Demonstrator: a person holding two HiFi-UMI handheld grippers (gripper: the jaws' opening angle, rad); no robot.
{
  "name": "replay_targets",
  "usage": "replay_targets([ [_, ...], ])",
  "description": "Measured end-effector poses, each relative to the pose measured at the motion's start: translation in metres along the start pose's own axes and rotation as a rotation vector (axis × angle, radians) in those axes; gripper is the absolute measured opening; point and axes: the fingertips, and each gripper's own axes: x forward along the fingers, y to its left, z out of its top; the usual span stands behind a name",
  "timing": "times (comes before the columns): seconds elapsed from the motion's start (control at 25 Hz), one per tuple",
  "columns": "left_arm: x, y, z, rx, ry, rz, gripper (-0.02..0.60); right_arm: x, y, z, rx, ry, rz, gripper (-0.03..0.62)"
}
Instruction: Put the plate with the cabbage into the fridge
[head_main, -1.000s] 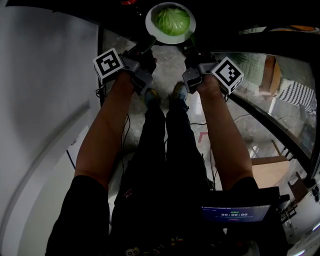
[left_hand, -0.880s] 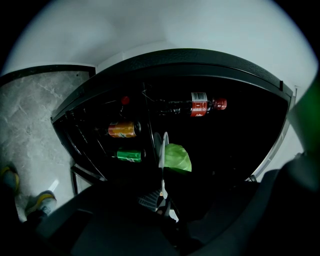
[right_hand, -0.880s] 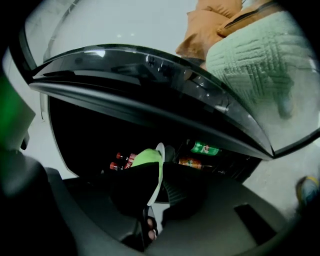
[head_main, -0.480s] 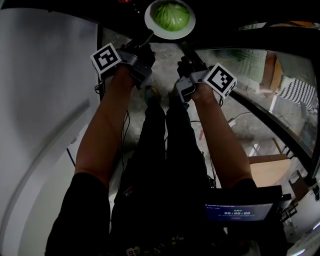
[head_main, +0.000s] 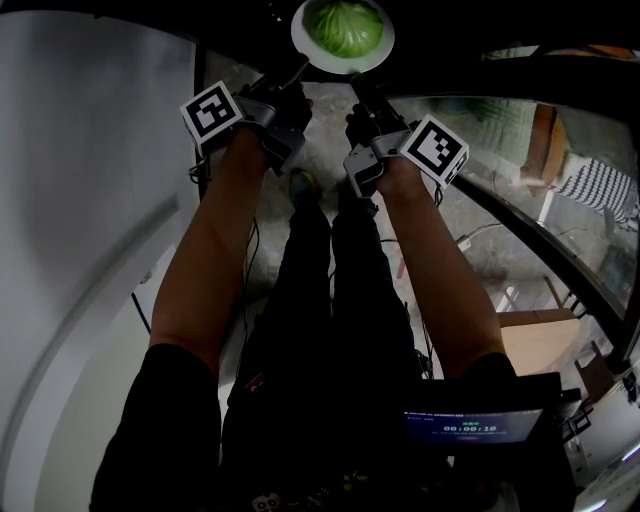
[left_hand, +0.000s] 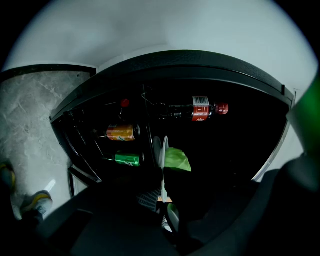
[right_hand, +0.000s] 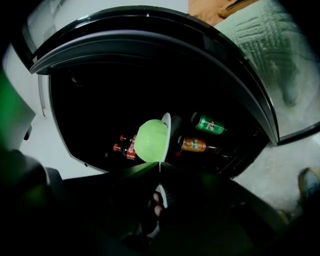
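A white plate (head_main: 304, 44) carries a green cabbage (head_main: 345, 27) at the top of the head view, in front of the dark open fridge (head_main: 450, 30). My left gripper (head_main: 296, 72) is shut on the plate's near left rim, and my right gripper (head_main: 358, 84) is shut on its near right rim. The left gripper view has the plate (left_hand: 163, 150) edge-on with the cabbage (left_hand: 177, 159) to its right. In the right gripper view the cabbage (right_hand: 150, 141) sits left of the plate (right_hand: 166, 124) edge.
Inside the fridge lie a cola bottle (left_hand: 195, 109), an orange can (left_hand: 121, 132) and a green can (left_hand: 127, 159). The fridge's glass door (head_main: 520, 190) stands open at the right. A white wall (head_main: 80, 200) runs along the left. The person's legs and shoes (head_main: 303, 187) are below.
Both grippers have carried the plate a little further up toward the fridge opening. The right gripper has shifted left and forward.
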Motion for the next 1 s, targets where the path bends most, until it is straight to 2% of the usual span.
replay_targets([
  [0.6,-0.005,-0.003,0.003,0.03,-0.002,0.011,0.017,0.017,0.001,0.027,0.017,-0.048,0.012,0.014],
  [1.0,-0.003,-0.003,-0.001,0.01,0.007,0.007,0.017,0.035,0.007,0.036,0.011,-0.062,0.02,0.013],
])
